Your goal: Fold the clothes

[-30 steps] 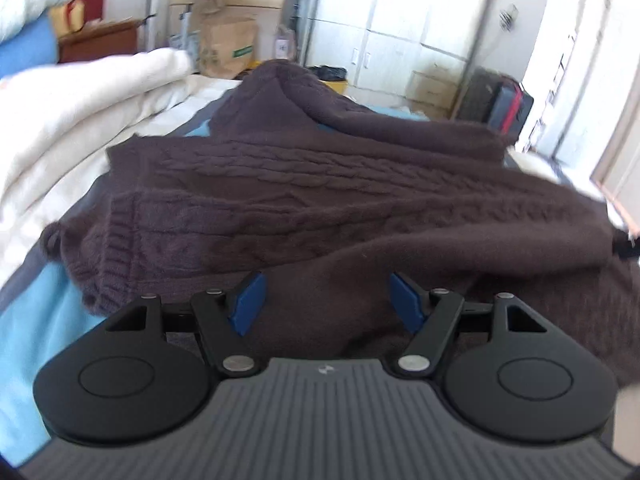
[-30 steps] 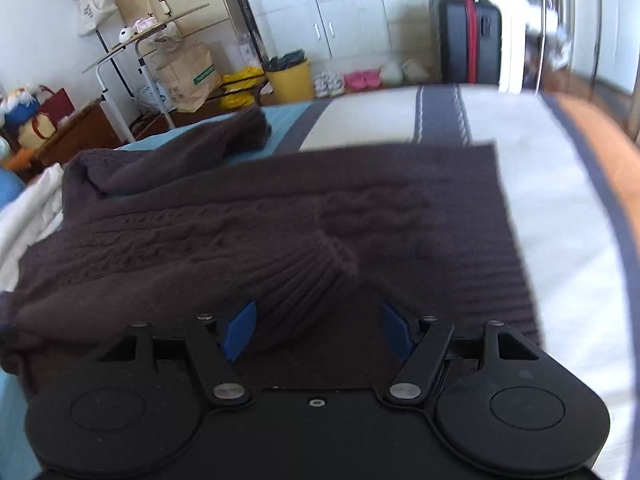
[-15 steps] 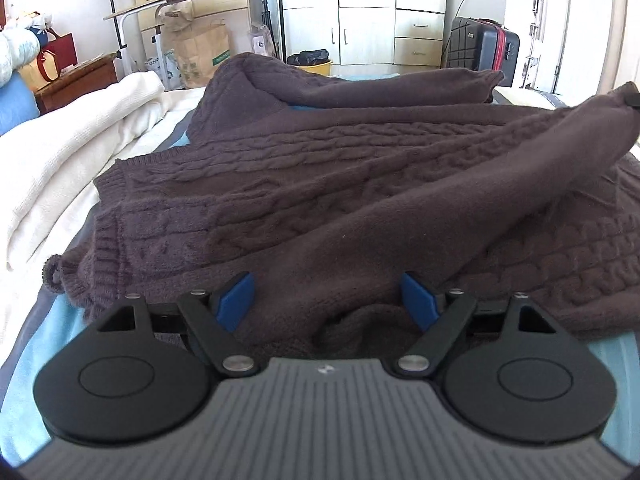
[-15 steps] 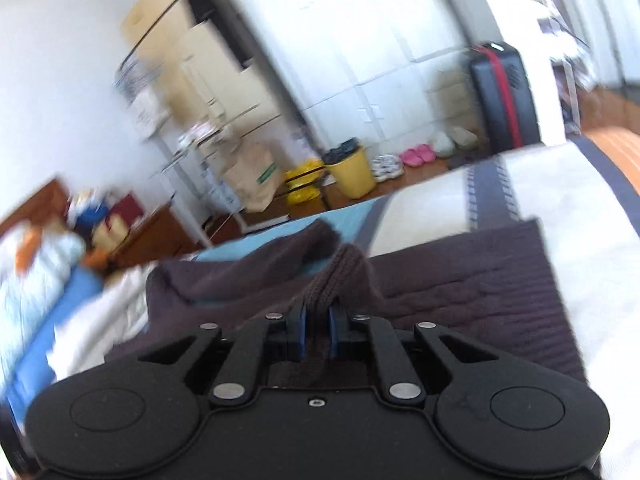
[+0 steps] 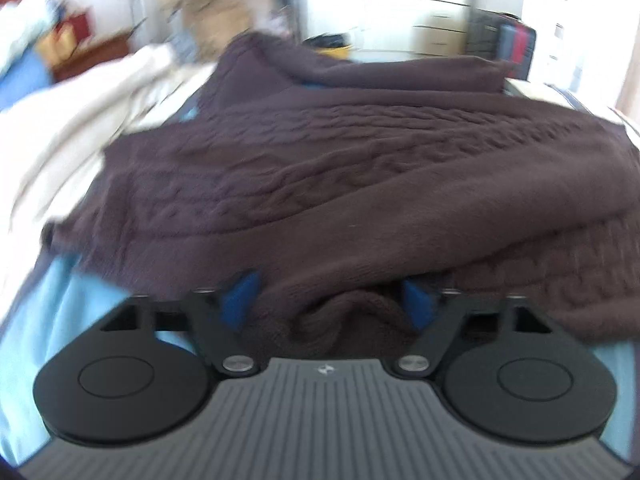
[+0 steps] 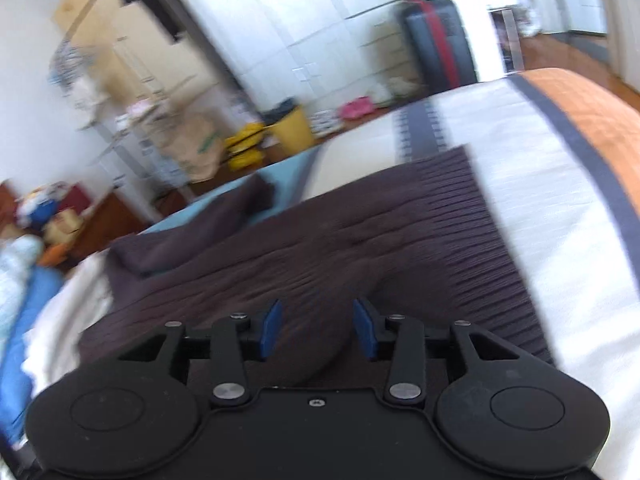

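A dark brown cable-knit sweater (image 5: 360, 168) lies spread and partly folded on the bed; it also shows in the right wrist view (image 6: 328, 248). My left gripper (image 5: 330, 300) is open, low over the sweater's near edge, with a bunched fold of knit between its blue pads without being clamped. My right gripper (image 6: 318, 330) is open and empty, just above the sweater's ribbed part. Both views are motion-blurred.
The bed has a light blue sheet (image 5: 48, 320), and a white cover with dark stripes and an orange band (image 6: 560, 184). A white blanket (image 5: 60, 120) is heaped on the left. A suitcase (image 6: 438, 40), wardrobes, a yellow bin (image 6: 290, 126) and a paper bag stand beyond the bed.
My right gripper, shut on a sweater sleeve half a second ago, has opened and let it go onto the sweater. My left gripper stayed open and moved closer to the sweater.
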